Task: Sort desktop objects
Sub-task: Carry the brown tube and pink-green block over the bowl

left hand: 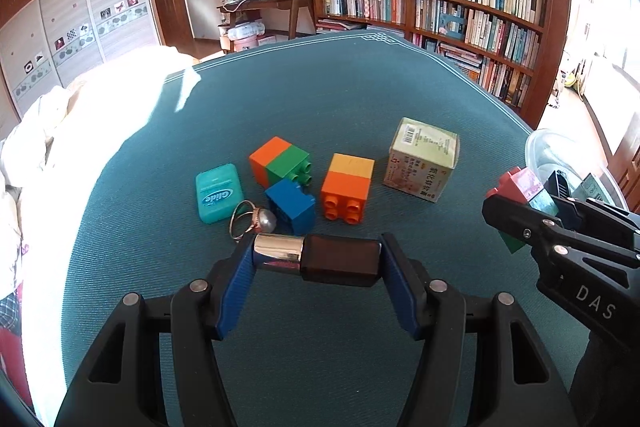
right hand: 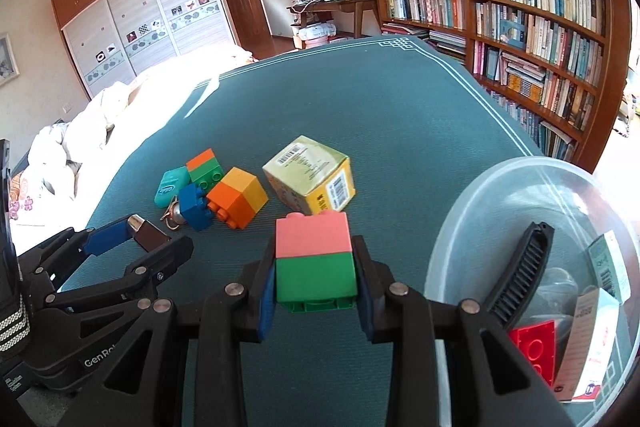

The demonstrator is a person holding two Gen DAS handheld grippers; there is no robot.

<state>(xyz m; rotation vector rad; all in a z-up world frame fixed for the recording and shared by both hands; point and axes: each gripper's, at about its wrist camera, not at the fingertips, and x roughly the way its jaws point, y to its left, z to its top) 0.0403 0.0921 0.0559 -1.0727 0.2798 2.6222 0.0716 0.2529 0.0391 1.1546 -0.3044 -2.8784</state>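
Note:
My left gripper (left hand: 316, 259) is shut on a lipstick tube (left hand: 320, 257) with a silver cap and dark brown body, held crosswise above the teal cloth. It also shows in the right wrist view (right hand: 148, 233). My right gripper (right hand: 316, 275) is shut on a pink-and-green block (right hand: 316, 261), just left of a clear plastic bowl (right hand: 472, 203). On the cloth lie a Glide floss case (left hand: 219, 191), a pearl ring (left hand: 256, 219), a blue block (left hand: 291, 205), an orange-green block (left hand: 280, 159), an orange-yellow block (left hand: 347, 187) and a small carton (left hand: 422, 159).
The bowl holds a black comb (right hand: 520, 271), a red block (right hand: 536, 347) and small packets (right hand: 588, 339). The teal cloth (right hand: 380, 107) covers the desk. White bedding (right hand: 80, 135) lies to the left. A bookshelf (right hand: 520, 15) stands behind on the right.

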